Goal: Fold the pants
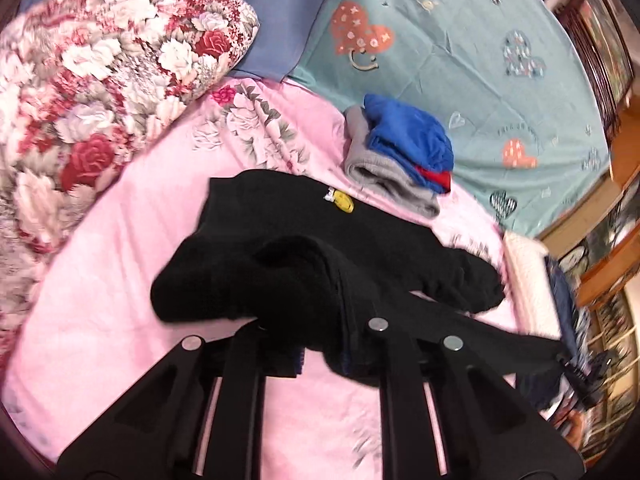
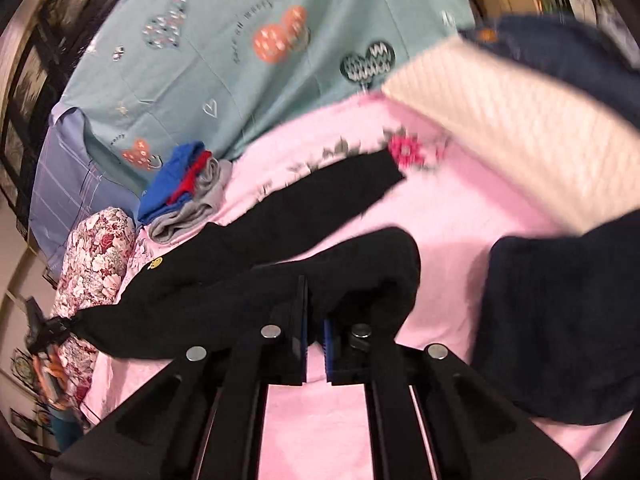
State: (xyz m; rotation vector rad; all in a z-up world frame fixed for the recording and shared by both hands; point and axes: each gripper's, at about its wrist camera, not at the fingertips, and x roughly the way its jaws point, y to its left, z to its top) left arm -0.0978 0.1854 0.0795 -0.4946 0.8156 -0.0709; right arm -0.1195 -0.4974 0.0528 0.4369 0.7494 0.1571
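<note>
Black pants (image 1: 304,232) with a small yellow smiley patch (image 1: 343,201) lie on the pink sheet (image 1: 120,264). My left gripper (image 1: 316,344) is shut on a bunched edge of the pants, lifted off the bed. My right gripper (image 2: 316,316) is shut on another fold of the same pants (image 2: 280,216), which stretch leftward between both grippers. One leg end (image 2: 376,176) lies flat toward the far side. The fingertips of both grippers are hidden in the black cloth.
A stack of folded blue, red and grey clothes (image 1: 400,152) sits at the far edge of the sheet. A floral quilt (image 1: 100,80) lies to the left. A dark navy garment (image 2: 560,320) and a white quilted item (image 2: 500,120) lie to the right. A teal heart-print cover (image 1: 460,40) lies behind.
</note>
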